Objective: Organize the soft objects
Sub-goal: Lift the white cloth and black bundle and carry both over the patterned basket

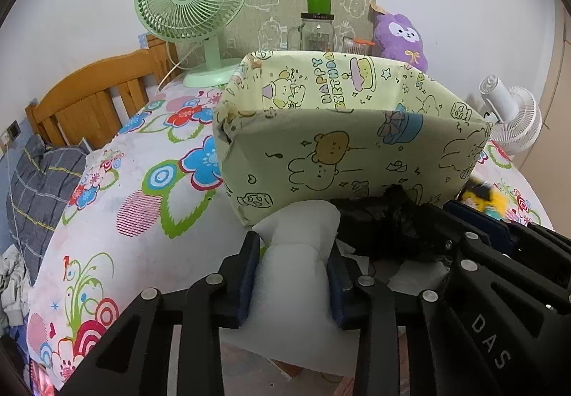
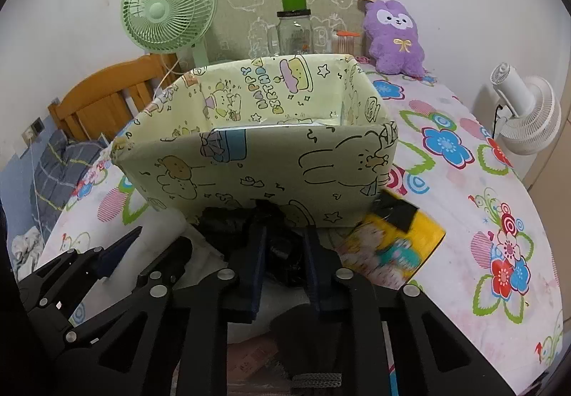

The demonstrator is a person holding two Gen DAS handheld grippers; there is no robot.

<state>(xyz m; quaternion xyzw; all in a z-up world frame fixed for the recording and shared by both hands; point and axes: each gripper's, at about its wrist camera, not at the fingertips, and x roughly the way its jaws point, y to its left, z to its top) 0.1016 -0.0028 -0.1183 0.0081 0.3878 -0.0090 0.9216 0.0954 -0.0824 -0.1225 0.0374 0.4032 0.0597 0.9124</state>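
Left claw (image 1: 291,274): nearest the lens, clenched on a white foam-like soft piece (image 1: 292,253). The piece stands between the two blue-padded fingers (image 1: 248,274), visibly pinched at the waist and bulging above it, its long axis running forward along the fingers toward the box. Its top edge sits just short of the box's near wall.

Right claw (image 2: 285,253): fingers drawn close together around a black crinkled soft item (image 2: 285,265), apparently a bag or cloth; the material shows between and ahead of the pads. Judged to be gripping it, though contact on both pads is partly hidden. In the left wrist view the same black mass (image 1: 389,217) lies just right of the white piece, touching the box's base.

Receiving container: a paper-wrapped cardboard box (image 2: 257,164) printed with cartoon animals and "Happy Birthday", open at the top, directly ahead of both claws on the floral-covered desk (image 2: 464,217). Its interior appears largely unfilled; the floor of it is barely seen.

Controlling relation: the box rim lies above and forward of both claws, so each load must, in my judgement, be raised over the near wall before release. Neither claw is clearly nearer.

Other soft item: a yellow printed pouch or cloth (image 2: 392,246), blurred, lies flat at the box's right front corner, nearer the right claw.
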